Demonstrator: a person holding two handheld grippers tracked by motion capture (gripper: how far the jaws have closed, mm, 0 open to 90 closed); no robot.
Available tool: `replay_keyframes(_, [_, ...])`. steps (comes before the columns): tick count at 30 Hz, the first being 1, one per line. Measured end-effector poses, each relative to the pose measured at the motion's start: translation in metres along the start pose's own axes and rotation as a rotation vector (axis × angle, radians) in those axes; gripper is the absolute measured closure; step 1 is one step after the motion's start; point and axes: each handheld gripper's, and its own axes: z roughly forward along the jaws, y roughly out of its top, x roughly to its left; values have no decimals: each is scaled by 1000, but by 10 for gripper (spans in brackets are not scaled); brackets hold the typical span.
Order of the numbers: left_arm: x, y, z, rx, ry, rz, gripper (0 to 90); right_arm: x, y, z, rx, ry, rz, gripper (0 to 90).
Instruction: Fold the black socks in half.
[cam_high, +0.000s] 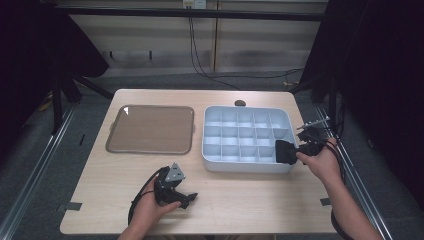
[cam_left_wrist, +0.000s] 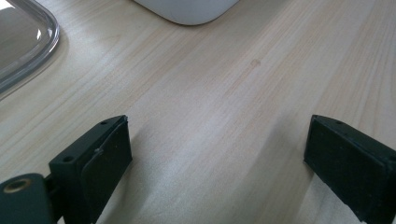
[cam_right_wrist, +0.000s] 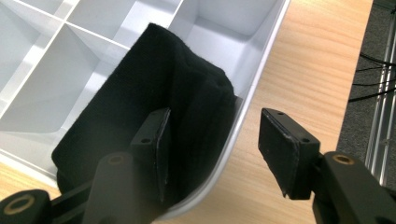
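A black folded cloth (cam_right_wrist: 140, 93) lies in the front right corner compartment of a white divided organizer box (cam_right_wrist: 261, 60). My right gripper (cam_right_wrist: 215, 122) is open and straddles the box's side wall: one jaw rests inside against the cloth, the other hangs outside over the table. From above, the right gripper (cam_high: 295, 150) sits at the box's (cam_high: 245, 167) right front corner beside the cloth (cam_high: 281, 152). My left gripper (cam_high: 187, 199) rests low on the wooden table near the front edge; its jaws stand wide apart over bare wood (cam_left_wrist: 217, 140).
A clear shallow tray (cam_high: 150, 129) lies on the table's left half, its rim (cam_left_wrist: 28, 42) just ahead of the left gripper. The box's other compartments hold nothing. Cables hang off the table's right side (cam_high: 340, 150). A small dark disc (cam_high: 240, 103) sits behind the box.
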Motion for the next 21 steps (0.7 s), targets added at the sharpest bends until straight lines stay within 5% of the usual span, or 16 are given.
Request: replay_keyframes(21, [-1, 0, 1, -9, 1, -9, 68, 2, 13, -21, -15, 13, -16, 449])
